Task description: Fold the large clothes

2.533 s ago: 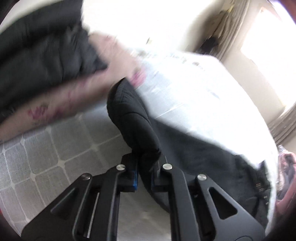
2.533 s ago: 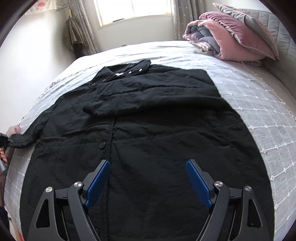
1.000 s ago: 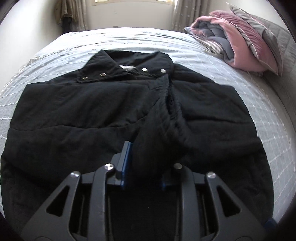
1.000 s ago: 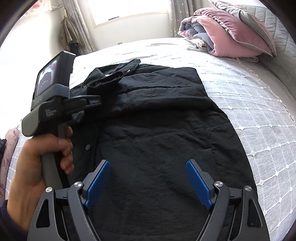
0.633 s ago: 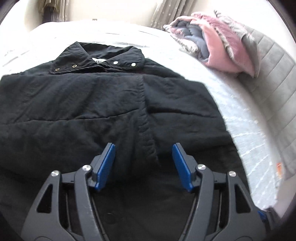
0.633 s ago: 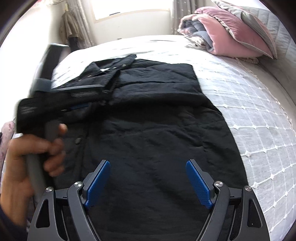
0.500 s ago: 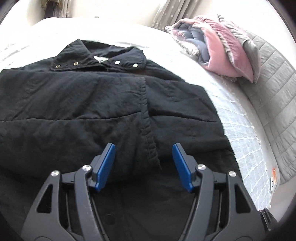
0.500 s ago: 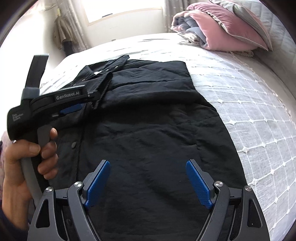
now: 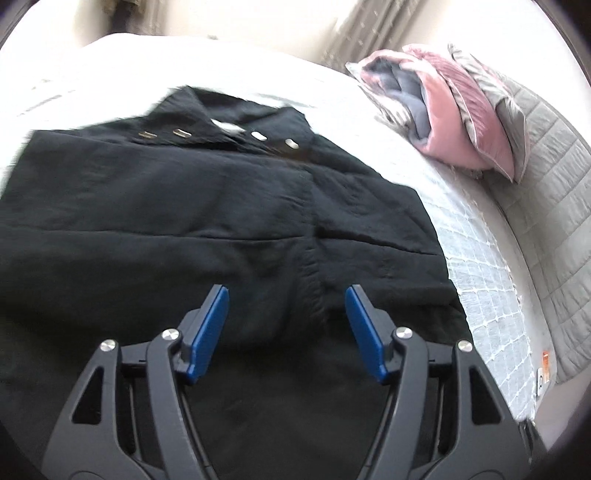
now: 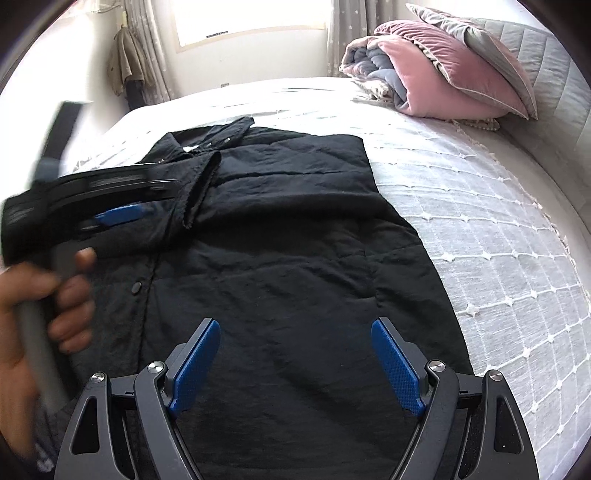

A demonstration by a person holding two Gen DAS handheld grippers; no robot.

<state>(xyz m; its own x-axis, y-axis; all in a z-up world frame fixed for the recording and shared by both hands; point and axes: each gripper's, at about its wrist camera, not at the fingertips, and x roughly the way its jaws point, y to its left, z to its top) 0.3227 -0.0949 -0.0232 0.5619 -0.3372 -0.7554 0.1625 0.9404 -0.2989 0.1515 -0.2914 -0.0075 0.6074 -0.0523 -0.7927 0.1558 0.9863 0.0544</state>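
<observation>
A large black coat lies flat on the bed, collar with metal snaps at the far end; it also shows in the right wrist view. Both sleeves are folded in across the chest, and one cuff lies near the collar. My left gripper is open and empty just above the folded sleeve's end. In the right wrist view it shows at the left, held by a hand. My right gripper is open and empty above the coat's lower part.
The white quilted bedspread spreads to the right of the coat. A folded pink and grey duvet with pillows lies at the head of the bed. A grey padded headboard is at far right. A window and curtains stand behind.
My left gripper carried the left sleeve across the coat's chest, opened and let it go, and has drawn back slightly. The right gripper stayed open over the lower coat.
</observation>
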